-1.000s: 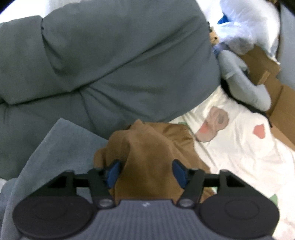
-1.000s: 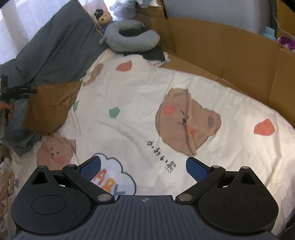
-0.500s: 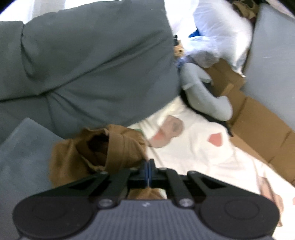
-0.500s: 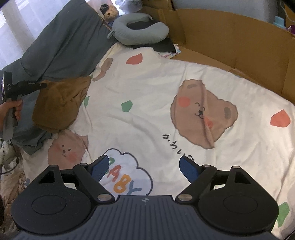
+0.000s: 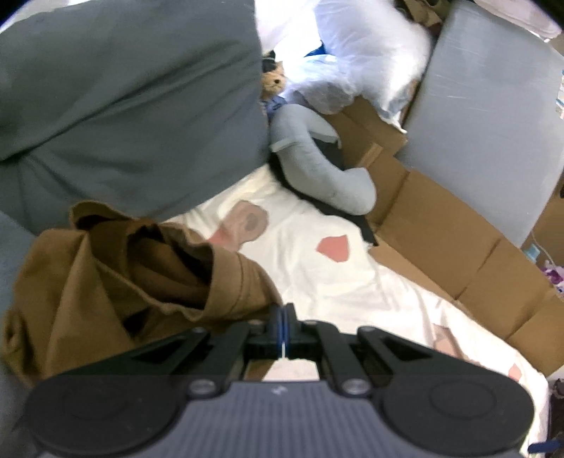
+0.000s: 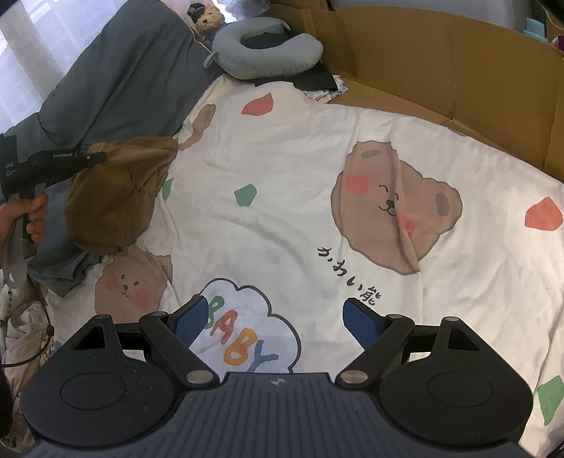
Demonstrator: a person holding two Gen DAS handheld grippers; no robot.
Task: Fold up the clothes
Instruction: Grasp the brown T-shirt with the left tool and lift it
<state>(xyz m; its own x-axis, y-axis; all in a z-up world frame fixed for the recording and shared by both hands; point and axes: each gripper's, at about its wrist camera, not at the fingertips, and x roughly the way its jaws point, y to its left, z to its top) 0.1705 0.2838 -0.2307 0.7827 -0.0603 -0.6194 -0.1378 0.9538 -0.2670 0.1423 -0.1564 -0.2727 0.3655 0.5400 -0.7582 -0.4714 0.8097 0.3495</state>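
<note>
Bedsheet [image 6: 282, 169] w/ brown garment [image 5: 116, 282], neck pillow [image 6: 264, 53]

Bed's covered with a cream sheet [image 6: 289, 169] printed with bears, colored blobs and a "BABY" cloud [image 6: 246, 327]. A big grey duvet [image 6: 116, 81] is heaped along the left side, with a grey neck pillow [image 6: 268, 56] at its far end lying on a black cloth [image 6: 310, 79], and a little teddy [image 6: 208, 17] right beside that, touching the duvet. Cardboard walls [image 6: 458, 77] run along the far and right edges, and in the left view there's a grey panel [image 5: 486, 116] standing behind the cardboard plus a white plastic bag [image 5: 366, 45] up top.
</note>
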